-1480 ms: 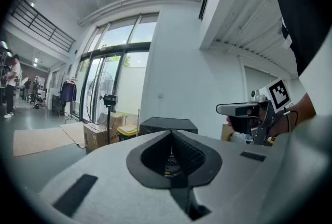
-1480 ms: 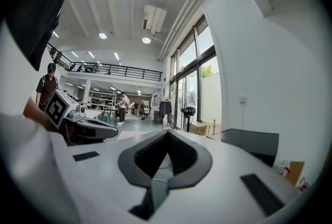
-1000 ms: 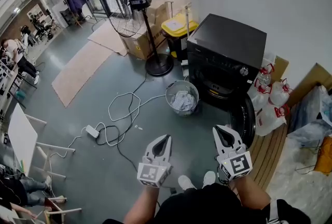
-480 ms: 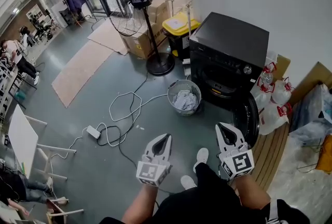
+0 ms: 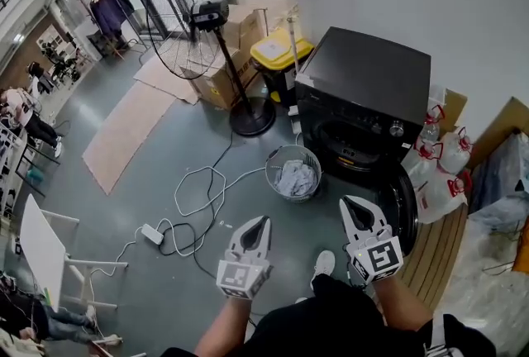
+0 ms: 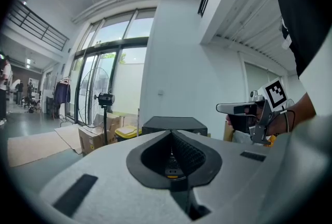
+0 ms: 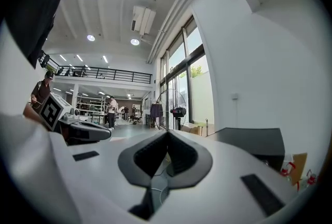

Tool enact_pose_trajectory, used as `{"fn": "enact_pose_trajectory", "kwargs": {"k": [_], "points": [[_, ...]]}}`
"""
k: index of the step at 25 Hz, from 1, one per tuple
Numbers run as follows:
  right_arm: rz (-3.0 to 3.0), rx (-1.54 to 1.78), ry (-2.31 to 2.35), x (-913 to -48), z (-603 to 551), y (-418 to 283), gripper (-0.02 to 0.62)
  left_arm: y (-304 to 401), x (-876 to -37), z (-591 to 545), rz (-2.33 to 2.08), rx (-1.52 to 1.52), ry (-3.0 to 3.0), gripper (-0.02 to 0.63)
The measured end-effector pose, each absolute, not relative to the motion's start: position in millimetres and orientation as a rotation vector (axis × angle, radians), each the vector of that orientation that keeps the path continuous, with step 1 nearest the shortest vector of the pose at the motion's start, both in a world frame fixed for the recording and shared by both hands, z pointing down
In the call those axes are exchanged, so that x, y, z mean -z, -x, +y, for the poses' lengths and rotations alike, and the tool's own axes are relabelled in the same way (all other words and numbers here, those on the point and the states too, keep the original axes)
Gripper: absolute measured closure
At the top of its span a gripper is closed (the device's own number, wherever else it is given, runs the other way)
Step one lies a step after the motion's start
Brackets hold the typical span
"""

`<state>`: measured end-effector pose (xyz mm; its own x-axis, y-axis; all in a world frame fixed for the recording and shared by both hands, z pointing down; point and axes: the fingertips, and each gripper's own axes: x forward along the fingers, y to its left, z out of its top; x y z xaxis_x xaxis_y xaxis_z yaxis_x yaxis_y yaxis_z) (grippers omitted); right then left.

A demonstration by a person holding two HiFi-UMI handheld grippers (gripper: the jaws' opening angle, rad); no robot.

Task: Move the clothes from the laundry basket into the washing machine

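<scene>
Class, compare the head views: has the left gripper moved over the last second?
Yes. The left gripper has moved forward, toward the laundry basket; the floor gap between them is narrower.

Matt black sheet metal on the washing machine (image 5: pixel 364 78), glossy dark door (image 5: pixel 401 198). Grey metal mesh round the laundry basket (image 5: pixel 274 166); crumpled pale fabric clothes (image 5: pixel 296 178) within. Smooth, faintly shiny grey-green floor (image 5: pixel 116 198). Brown cardboard boxes (image 5: pixel 216 83). Matt white plastic on left gripper (image 5: pixel 263 221) and right gripper (image 5: pixel 348 202), ribbed black pads (image 6: pixel 191 155) lining the jaws.
</scene>
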<state>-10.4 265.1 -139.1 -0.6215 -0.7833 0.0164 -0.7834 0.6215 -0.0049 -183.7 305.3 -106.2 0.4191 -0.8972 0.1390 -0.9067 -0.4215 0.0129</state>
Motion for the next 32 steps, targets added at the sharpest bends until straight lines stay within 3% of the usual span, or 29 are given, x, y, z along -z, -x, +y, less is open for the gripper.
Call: {"fn": "enact_pose_trajectory", "kwargs": {"k": [15,32], "points": [[-2.783,-0.055,-1.387,127.0,128.1,0.6,0.588,183.2,108.4,160.6,-1.628,-0.212,-2.587,0.598],[-2.6,-0.178,-1.688,109.8,16.6,69.9,0.588,245.7,64.8,22.9,-1.256,-0.222,-2.692,0.598]]}}
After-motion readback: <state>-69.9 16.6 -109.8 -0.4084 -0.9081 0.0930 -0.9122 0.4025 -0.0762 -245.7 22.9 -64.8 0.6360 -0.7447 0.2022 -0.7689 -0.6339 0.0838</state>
